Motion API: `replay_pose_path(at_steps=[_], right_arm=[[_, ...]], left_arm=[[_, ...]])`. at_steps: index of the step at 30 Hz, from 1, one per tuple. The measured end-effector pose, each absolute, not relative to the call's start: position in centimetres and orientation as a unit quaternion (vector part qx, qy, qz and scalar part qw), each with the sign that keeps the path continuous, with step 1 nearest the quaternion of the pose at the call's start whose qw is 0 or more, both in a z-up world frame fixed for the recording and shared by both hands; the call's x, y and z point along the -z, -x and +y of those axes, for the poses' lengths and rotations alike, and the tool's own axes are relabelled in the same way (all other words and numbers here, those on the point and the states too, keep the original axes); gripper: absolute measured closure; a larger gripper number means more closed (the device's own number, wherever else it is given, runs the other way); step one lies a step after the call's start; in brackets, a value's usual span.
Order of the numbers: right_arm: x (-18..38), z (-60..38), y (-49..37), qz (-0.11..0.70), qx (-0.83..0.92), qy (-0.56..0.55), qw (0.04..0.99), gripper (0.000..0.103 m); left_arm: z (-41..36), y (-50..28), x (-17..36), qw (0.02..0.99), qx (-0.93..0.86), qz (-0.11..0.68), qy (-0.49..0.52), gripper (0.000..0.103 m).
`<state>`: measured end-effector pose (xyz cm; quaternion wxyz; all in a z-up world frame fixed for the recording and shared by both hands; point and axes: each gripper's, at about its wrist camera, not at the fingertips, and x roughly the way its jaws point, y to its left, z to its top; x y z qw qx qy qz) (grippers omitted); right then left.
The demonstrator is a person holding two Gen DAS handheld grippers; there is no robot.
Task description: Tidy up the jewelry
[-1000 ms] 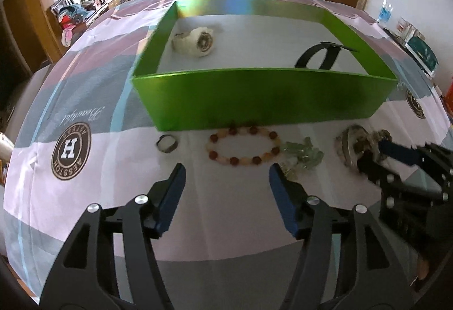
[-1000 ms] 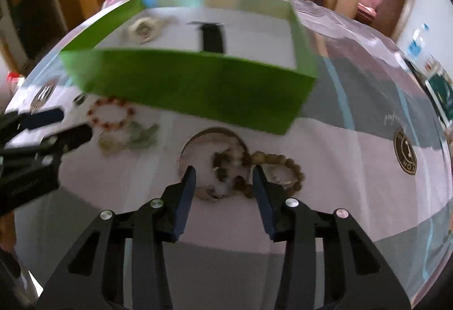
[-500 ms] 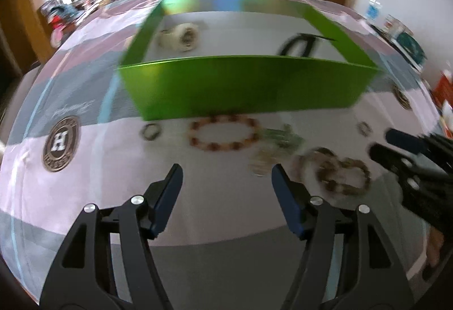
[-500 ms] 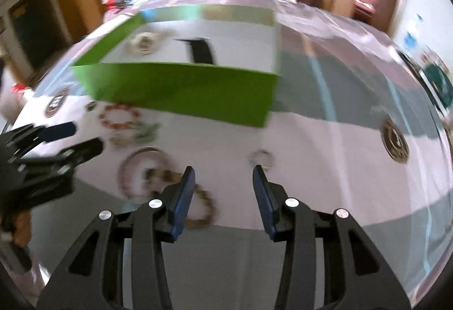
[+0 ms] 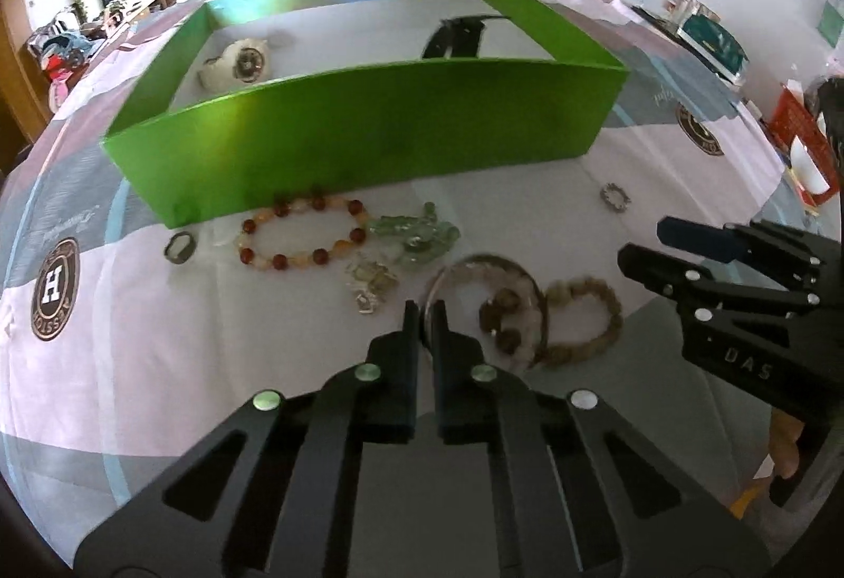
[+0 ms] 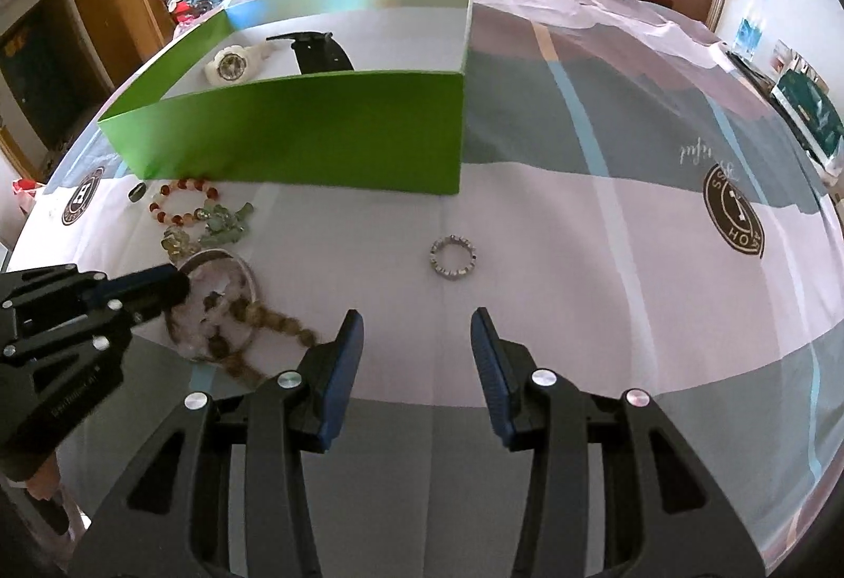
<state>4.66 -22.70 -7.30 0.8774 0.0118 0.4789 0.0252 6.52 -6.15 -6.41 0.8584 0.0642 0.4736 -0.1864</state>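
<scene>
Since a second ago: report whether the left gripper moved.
Yes. The left gripper shifted right along the green box, from the red bracelet to the metal bangle, jaws just closing.

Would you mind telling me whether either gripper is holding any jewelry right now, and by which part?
The left gripper has just closed on the near rim of the round metal bangle. The right gripper is open and holds nothing.

A: Where is there room to pass?
B: Bare tablecloth [image 6: 606,261] right of the green box [image 6: 316,135]; only a small ring [image 6: 452,257] lies there, ahead of the right gripper [image 6: 416,340]
A: And on the left?
B: Crowded: bracelets [image 5: 303,235], a bangle [image 5: 485,298] and the shut left gripper [image 5: 424,314] sit close together before the box's front wall
</scene>
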Motion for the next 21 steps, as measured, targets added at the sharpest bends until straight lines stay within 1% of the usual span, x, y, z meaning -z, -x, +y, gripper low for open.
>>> replay_pose_path(at_steps=[6,10,21], right_arm=[[7.2,-22.1,-4.5,0.479,-0.035,-0.014,0.877,0.059],[6.6,-20.6,-4.0,0.474,-0.071,-0.010,0.878,0.059],[6.9,-15.9,-4.4,0.481,-0.132,0.018,0.867,0.059]], left_arm=[[-4.0,-6.5,5.7,0.864,0.176,0.471,-0.036,0.098],[-2.5,-6.6,5.1,0.868,0.165,0.467,-0.021,0.097],[-1.5,-5.5,2.2,0.879,0.189,0.438,0.002,0.096]])
